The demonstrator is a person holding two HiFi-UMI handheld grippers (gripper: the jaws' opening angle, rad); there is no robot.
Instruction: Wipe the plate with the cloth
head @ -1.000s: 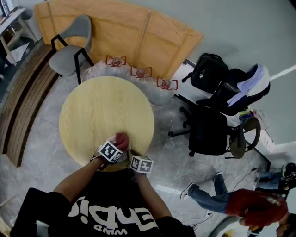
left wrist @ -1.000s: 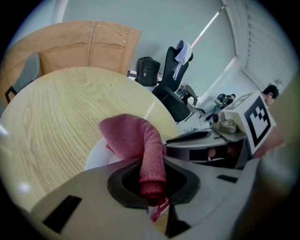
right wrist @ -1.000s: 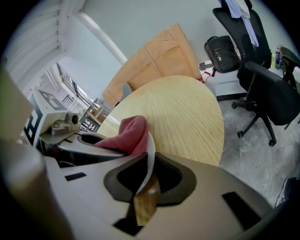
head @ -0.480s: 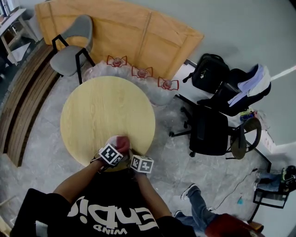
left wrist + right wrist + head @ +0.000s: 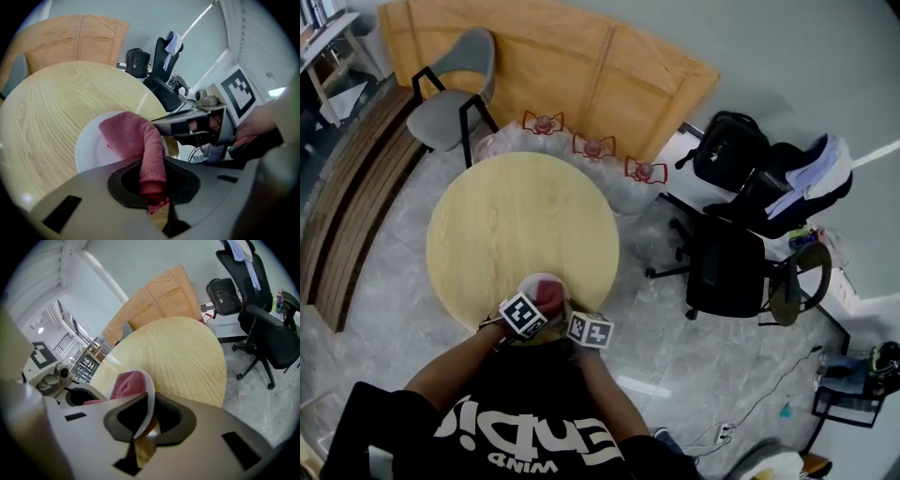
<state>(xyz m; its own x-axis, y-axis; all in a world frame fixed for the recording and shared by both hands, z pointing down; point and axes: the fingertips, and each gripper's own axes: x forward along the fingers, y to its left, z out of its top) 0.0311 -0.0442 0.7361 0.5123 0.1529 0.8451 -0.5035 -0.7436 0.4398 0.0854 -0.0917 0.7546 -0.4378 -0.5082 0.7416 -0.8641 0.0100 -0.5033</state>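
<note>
The plate (image 5: 534, 283) is at the near edge of the round table (image 5: 516, 216), just in front of the person, with the red cloth (image 5: 549, 290) bunched on top of it. The left gripper (image 5: 152, 182) is clenched on the cloth: one end runs down into its jaws, and the rest folds forward onto the white plate face, covering its right part and leaving the left part bare. The right gripper (image 5: 146, 417) is closed on the plate's near right rim, which stands thin and edge-on between its jaws. From here the plate looks tipped up on that side, though whether its far edge rests on the table is hard to judge.

The two grippers sit close together, the left one just to the left of the right, both over the table's near edge. The rest of the tabletop is bare wood.

Beyond the table, a grey chair (image 5: 450, 98) stands at the far left and a curved orange board (image 5: 562, 66) leans against the far wall. To the right are a black office chair (image 5: 727, 267) and a backpack (image 5: 729, 148) on the floor.
</note>
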